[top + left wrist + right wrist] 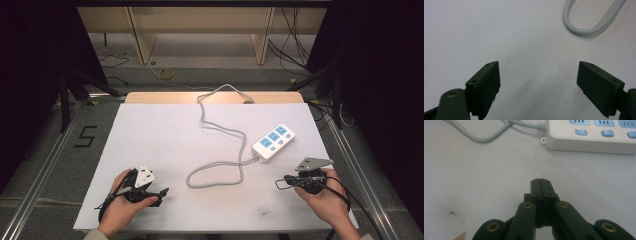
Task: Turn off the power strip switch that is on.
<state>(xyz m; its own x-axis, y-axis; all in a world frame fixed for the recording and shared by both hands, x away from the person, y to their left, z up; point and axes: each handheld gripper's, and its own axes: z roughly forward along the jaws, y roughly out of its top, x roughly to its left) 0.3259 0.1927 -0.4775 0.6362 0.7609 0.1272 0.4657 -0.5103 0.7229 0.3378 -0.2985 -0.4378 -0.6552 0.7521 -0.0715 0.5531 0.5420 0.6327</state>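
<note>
A white power strip [273,141] with blue sockets lies right of centre on the white table sheet [165,130]. Its grey cable [215,176] loops toward the front and runs off the far edge. My left gripper [159,195] rests near the front left, pointing right. In the left gripper view, my left gripper [539,68] has its jaws wide open over bare sheet, with the cable loop [584,31] ahead. My right gripper [278,184] sits at the front right, pointing left. In the right gripper view, my right gripper [540,181] is shut on nothing, short of the power strip [594,138].
A small dark mark [263,213] sits on the sheet near the front edge. A wooden table edge [215,97] shows behind the sheet. The floor at the left carries a "5" marking [86,136], and loose cables [295,50] lie on the floor behind.
</note>
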